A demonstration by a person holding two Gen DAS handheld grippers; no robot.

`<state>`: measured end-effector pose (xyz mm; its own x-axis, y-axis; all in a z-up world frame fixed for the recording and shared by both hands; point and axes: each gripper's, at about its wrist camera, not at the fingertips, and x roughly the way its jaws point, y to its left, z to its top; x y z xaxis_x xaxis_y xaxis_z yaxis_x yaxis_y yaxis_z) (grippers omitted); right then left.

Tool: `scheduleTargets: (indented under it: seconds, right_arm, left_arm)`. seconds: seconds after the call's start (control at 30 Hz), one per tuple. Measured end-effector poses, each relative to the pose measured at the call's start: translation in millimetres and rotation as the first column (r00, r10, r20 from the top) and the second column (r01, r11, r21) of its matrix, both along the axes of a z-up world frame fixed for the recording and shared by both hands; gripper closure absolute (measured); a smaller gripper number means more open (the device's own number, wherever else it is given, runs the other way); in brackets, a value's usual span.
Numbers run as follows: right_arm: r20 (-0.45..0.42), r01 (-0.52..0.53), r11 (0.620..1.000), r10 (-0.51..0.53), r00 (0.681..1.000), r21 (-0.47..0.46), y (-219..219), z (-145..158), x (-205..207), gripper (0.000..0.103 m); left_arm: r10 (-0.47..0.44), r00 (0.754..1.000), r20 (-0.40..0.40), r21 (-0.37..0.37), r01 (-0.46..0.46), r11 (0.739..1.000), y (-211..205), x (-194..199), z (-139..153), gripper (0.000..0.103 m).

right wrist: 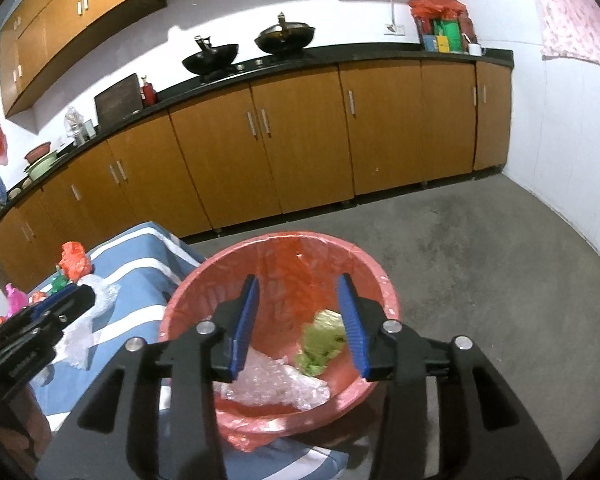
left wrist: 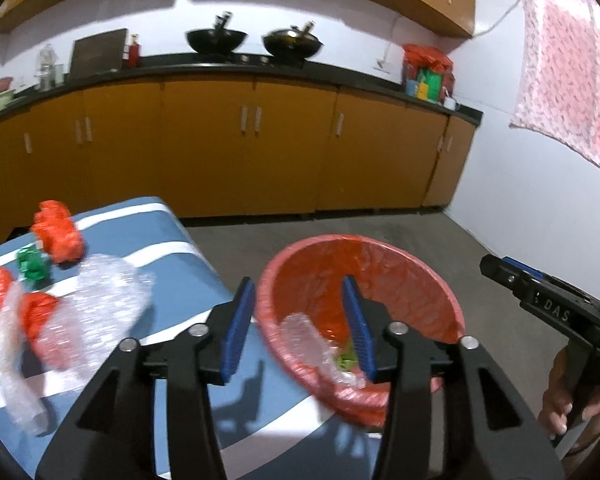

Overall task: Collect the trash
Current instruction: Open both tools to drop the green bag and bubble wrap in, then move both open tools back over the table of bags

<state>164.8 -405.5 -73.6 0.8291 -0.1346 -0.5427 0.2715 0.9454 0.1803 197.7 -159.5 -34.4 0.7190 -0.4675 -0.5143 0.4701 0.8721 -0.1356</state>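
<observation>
My left gripper [left wrist: 300,324] hangs with its blue pads apart and nothing between them; my right gripper [right wrist: 300,324] is the same, pads spread and empty; both point down into the red-lined bin [right wrist: 384,284], which sits just ahead of and below my fingertips at the edge of the blue striped table [left wrist: 188,292].

Inside the bin, beneath my right fingers, lie a piece of clear bubble wrap [right wrist: 272,384] and a crumpled green scrap [right wrist: 320,344]; I judge those two pieces as already collected.

The rest of the trash lies well to the left of my left fingers, on the table: a large sheet of bubble wrap [left wrist: 104,300], an orange plastic wad [left wrist: 56,232] beyond it, a small green wad [left wrist: 32,264] beside that, and more orange and clear plastic [left wrist: 8,320] nearer the left edge.

What worries me: the bin overhangs the table's corner, so a knock from either gripper as I swing back left could tip it to the floor; the bubble wrap is light and springy, so a shallow pinch may let it slip out on the way over; the pieces overlap, so lifting one could drag a neighbour off the table; and my two grippers are close together, so they could collide.
</observation>
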Motion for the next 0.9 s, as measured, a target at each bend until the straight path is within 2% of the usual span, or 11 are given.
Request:
scheduleTargets:
  seconds: [0.2, 0.33, 0.5, 0.67, 0.83, 0.9]
  right_arm:
    - [0.006, -0.103, 0.995, 0.103, 0.995, -0.002, 43, 7, 3, 0.051]
    - [-0.003, -0.203, 0.979, 0.203, 0.979, -0.011, 89, 7, 13, 0.050]
    - [-0.021, -0.304, 0.953, 0.304, 0.952, -0.008, 145, 5, 27, 0.050]
    - [-0.040, -0.391, 0.920, 0.391, 0.920, -0.005, 198, 1, 38, 0.050]
    - [-0.075, -0.455, 0.890, 0.453, 0.889, -0.022, 245, -6, 50, 0.045]
    - [-0.082, -0.465, 0.885, 0.461, 0.884, -0.032, 256, -8, 53, 0.044]
  left_arm:
    - [0.118, 0.992, 0.035, -0.010, -0.118, 0.993, 67, -22, 8, 0.051]
    - [0.241, 0.968, 0.070, 0.022, -0.243, 0.970, 122, -38, 6, 0.048]
    - [0.381, 0.920, 0.091, 0.054, -0.387, 0.921, 184, -53, 0, 0.045]
    - [0.515, 0.855, 0.068, 0.048, -0.518, 0.854, 245, -61, -9, 0.041]
    - [0.590, 0.806, 0.052, 0.037, -0.592, 0.805, 283, -66, -15, 0.035]
    - [0.605, 0.795, 0.047, 0.035, -0.606, 0.795, 290, -68, -18, 0.035]
